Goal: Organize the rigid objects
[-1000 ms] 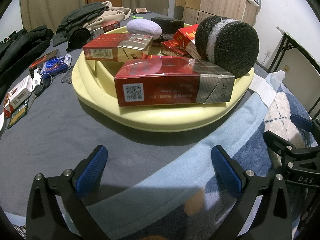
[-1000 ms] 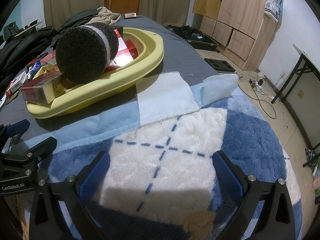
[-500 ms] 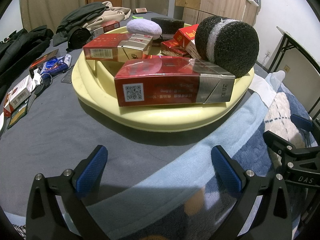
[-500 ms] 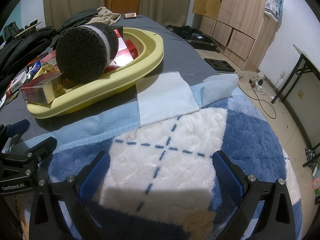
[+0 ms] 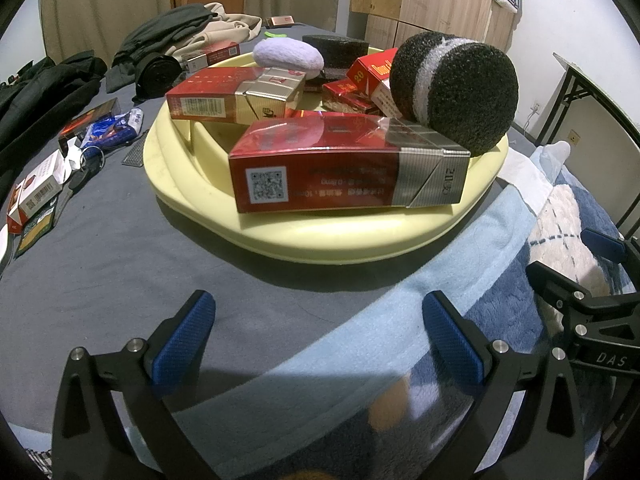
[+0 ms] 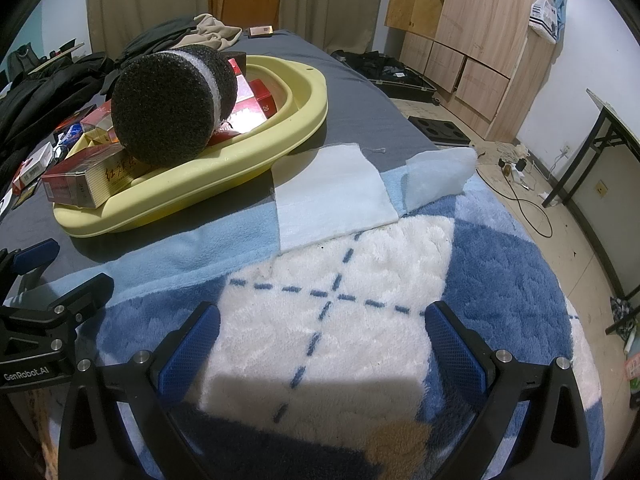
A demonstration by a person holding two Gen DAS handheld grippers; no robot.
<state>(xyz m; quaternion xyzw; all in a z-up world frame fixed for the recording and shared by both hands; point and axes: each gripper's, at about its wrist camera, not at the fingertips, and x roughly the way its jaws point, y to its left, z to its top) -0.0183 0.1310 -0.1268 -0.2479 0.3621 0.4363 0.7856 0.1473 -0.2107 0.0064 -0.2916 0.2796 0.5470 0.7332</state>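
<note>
Ahead of the left gripper [image 5: 318, 340], the loaded basin [image 5: 340, 236] sits unchanged since a second ago; both it and the right gripper [image 6: 322, 344] stay wide, empty, idle, so sorting looks paused or finished.

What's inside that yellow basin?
The basin holds red cartons, a black foam roll, a lilac puff and a black block. Its bottom beneath them is hidden.

Smooth plastic basin [image 5: 328, 236], fluffy blanket [image 6: 328, 344]
</note>
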